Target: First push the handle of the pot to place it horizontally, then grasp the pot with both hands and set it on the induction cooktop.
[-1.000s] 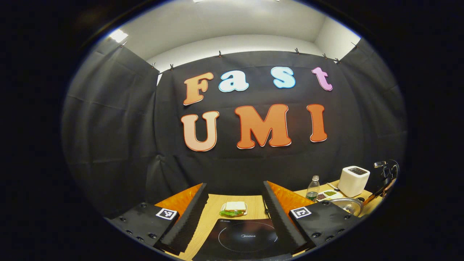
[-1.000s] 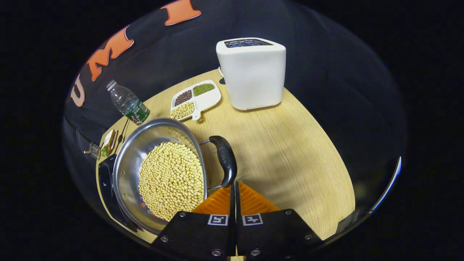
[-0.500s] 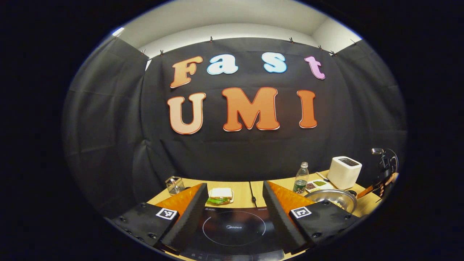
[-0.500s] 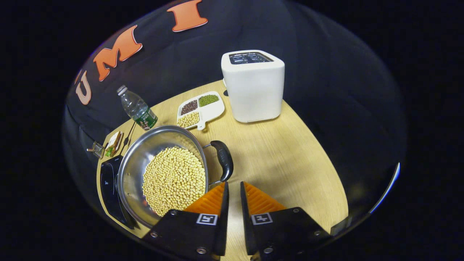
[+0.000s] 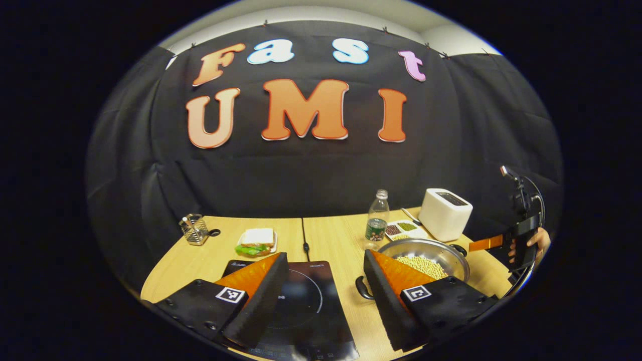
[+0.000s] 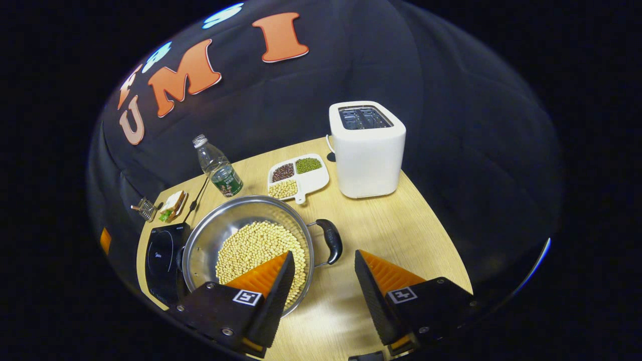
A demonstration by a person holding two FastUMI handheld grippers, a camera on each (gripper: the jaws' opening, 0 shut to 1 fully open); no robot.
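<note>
A steel pot (image 6: 204, 239) full of soybeans stands on the wooden table, just right of the black induction cooktop (image 6: 161, 249). Its black side handle (image 6: 332, 240) points toward my right gripper (image 6: 323, 254), which is open and hovers just short of the handle, touching nothing. In the left gripper view the cooktop (image 5: 301, 307) lies under my open left gripper (image 5: 325, 255). The pot (image 5: 436, 249) sits to its right, with its near black handle (image 5: 362, 290) beside my right finger. Farther off, a hand holds the right gripper (image 5: 476, 244) near the pot's far handle.
A white toaster (image 6: 368, 150), a divided dish of beans (image 6: 296, 175) and a water bottle (image 6: 218, 165) stand behind the pot. A sandwich on a plate (image 5: 257, 239) and a small wire basket (image 5: 193, 229) sit beyond the cooktop. A black cable (image 5: 303, 235) runs across the table.
My right gripper has opened from shut and drawn back and up from the pot's handle. The left gripper view has tilted down and pulled back, showing more table and the pot.
</note>
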